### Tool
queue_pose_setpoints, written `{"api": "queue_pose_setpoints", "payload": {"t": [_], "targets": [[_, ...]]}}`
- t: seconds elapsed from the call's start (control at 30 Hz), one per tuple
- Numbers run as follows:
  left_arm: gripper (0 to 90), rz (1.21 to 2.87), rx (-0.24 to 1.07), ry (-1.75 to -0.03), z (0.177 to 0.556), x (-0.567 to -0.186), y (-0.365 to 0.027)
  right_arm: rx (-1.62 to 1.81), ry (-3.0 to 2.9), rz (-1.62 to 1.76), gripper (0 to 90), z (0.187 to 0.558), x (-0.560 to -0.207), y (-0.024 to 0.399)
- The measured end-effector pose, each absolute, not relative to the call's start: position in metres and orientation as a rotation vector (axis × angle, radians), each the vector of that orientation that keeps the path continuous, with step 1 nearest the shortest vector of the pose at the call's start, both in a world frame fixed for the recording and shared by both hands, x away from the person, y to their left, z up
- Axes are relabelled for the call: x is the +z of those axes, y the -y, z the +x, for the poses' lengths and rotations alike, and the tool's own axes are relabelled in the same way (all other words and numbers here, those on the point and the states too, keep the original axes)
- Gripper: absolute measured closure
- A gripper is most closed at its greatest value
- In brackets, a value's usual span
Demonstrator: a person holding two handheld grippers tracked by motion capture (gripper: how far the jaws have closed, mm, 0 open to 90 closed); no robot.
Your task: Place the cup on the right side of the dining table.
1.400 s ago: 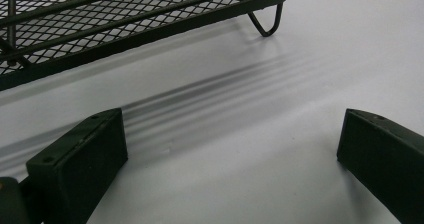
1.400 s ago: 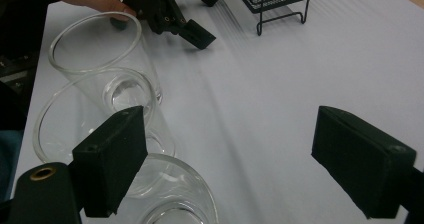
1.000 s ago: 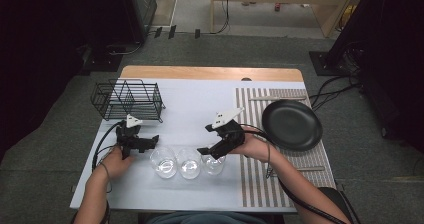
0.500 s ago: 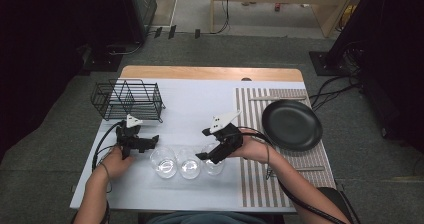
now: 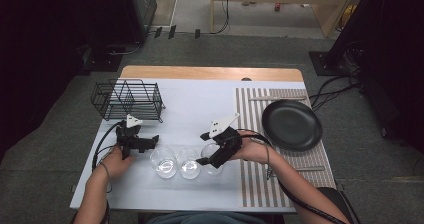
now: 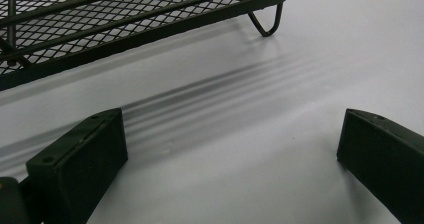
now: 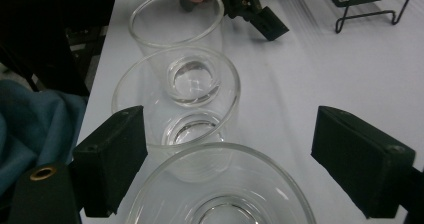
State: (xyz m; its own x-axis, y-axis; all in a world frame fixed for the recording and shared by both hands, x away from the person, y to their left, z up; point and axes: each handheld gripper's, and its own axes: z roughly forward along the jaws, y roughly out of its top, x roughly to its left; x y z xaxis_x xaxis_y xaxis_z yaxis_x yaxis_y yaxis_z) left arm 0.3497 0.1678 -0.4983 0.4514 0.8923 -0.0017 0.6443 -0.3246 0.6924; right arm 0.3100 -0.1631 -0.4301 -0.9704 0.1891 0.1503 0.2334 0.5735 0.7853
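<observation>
The right hand-held gripper (image 5: 209, 155) hangs with its jaws spread wide over the rightmost of three clear drinking glasses (image 5: 212, 154) standing in a row near the front of the bench (image 5: 200, 104). Since a second ago it has slid forward and down toward that glass; before, it sat a little farther back and to the right. In the right gripper view, the nearest glass rim (image 7: 220, 184) sits between the open jaws, not touched by either. The middle glass (image 5: 189, 163) and the left glass (image 5: 164, 161) line up beyond it.

The left hand-held gripper (image 5: 148, 142) rests just left of the left glass, jaws wide open on nothing, unchanged from before. A black wire dish rack (image 5: 127, 99) stands behind it. A black plate (image 5: 291, 124) lies on a striped placemat (image 5: 255, 184) at the right.
</observation>
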Motion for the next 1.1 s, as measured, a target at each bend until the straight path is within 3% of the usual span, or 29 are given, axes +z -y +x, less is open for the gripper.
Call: {"api": "queue_pose_setpoints", "payload": {"t": [1.1], "targets": [[0.0, 2.079, 0.512, -1.279, 0.350, -0.498, -0.168, -1.264, 2.757, -0.224, 13.9, 0.307, -0.452, 0.163]]}}
